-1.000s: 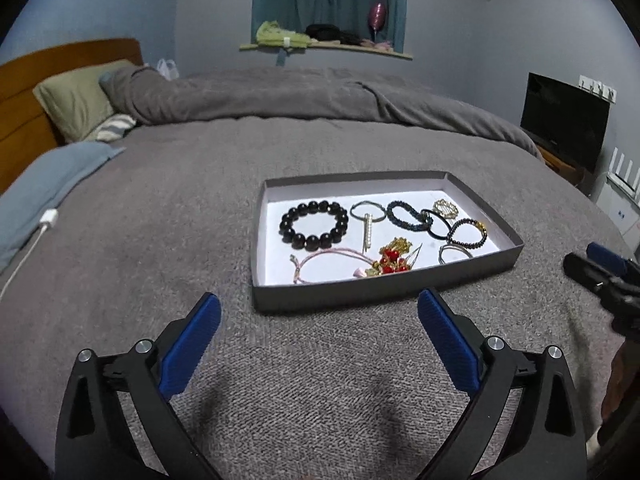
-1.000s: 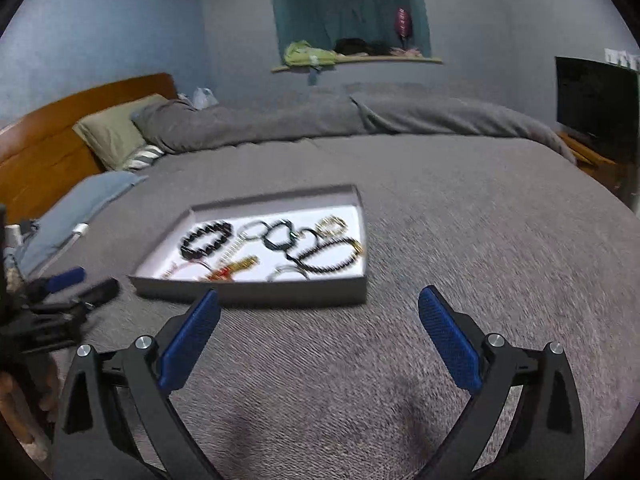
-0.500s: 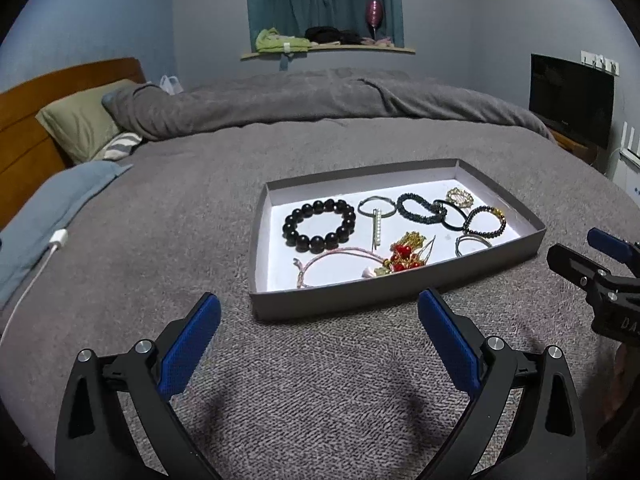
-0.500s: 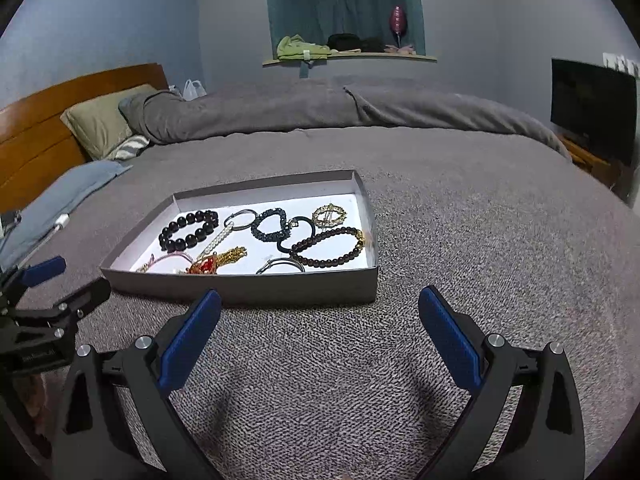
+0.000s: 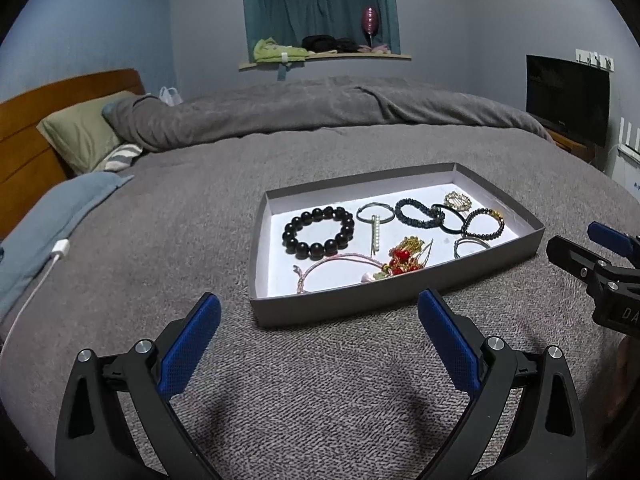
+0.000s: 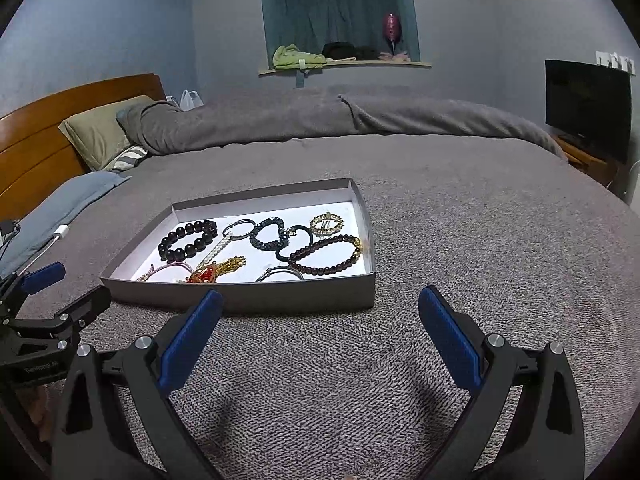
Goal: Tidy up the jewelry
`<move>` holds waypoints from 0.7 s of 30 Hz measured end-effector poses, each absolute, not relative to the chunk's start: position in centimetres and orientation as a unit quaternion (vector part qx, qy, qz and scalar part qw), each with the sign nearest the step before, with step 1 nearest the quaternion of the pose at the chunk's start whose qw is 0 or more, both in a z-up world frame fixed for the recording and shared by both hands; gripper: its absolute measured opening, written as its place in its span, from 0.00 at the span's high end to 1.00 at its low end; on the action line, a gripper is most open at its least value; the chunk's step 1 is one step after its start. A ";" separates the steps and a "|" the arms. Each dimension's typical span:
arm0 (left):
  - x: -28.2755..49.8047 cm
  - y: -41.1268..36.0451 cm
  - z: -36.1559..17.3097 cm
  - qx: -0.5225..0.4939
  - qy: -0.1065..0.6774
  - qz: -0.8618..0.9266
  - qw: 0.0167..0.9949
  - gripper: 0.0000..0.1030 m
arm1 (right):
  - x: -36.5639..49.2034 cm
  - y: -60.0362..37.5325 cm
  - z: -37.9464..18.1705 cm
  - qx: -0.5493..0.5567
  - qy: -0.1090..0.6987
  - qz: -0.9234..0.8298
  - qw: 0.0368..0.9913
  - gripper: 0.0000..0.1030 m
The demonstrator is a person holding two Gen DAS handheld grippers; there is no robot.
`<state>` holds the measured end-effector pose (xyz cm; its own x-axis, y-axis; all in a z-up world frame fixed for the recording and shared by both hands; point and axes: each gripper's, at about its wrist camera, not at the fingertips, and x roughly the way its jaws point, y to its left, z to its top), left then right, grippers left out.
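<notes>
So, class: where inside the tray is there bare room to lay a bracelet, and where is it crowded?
Bare white floor lies along the tray's far wall behind the black bead bracelet, and in the near-left corner beside the pink cord. The right half is crowded: the rings and bracelets around the dark braided bracelet touch or overlap.

Glossy black bead bracelet (image 5: 319,232) in a matt cardboard tray (image 5: 400,295) on rough knit blanket (image 5: 320,380).

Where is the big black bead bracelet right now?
In both views the black bead bracelet lies in the left part of the grey tray on the bed, just left of the silver ring with the pearl bar.
</notes>
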<state>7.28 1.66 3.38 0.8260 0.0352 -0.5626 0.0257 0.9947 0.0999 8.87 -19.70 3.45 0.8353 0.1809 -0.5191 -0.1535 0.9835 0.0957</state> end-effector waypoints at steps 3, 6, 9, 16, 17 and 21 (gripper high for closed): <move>7.3 1.6 3.3 0.052 0.296 0.002 0.954 0.05 | 8.8 -19.6 3.4 0.024 0.274 0.088 0.957 0.05; 7.2 1.5 3.3 0.053 0.297 0.001 0.953 0.05 | 8.8 -19.6 3.4 0.024 0.273 0.088 0.958 0.05; 7.2 1.6 3.3 0.054 0.296 0.001 0.954 0.05 | 8.7 -19.6 3.4 0.024 0.273 0.088 0.958 0.05; 7.2 1.6 3.3 0.053 0.297 0.000 0.953 0.05 | 8.8 -19.5 3.4 0.024 0.274 0.091 0.957 0.05; 7.1 1.6 3.3 0.053 0.297 0.000 0.953 0.05 | 8.8 -19.5 3.4 0.024 0.275 0.091 0.957 0.05; 7.1 1.6 3.3 0.053 0.298 0.000 0.953 0.05 | 8.8 -19.5 3.4 0.024 0.275 0.091 0.957 0.05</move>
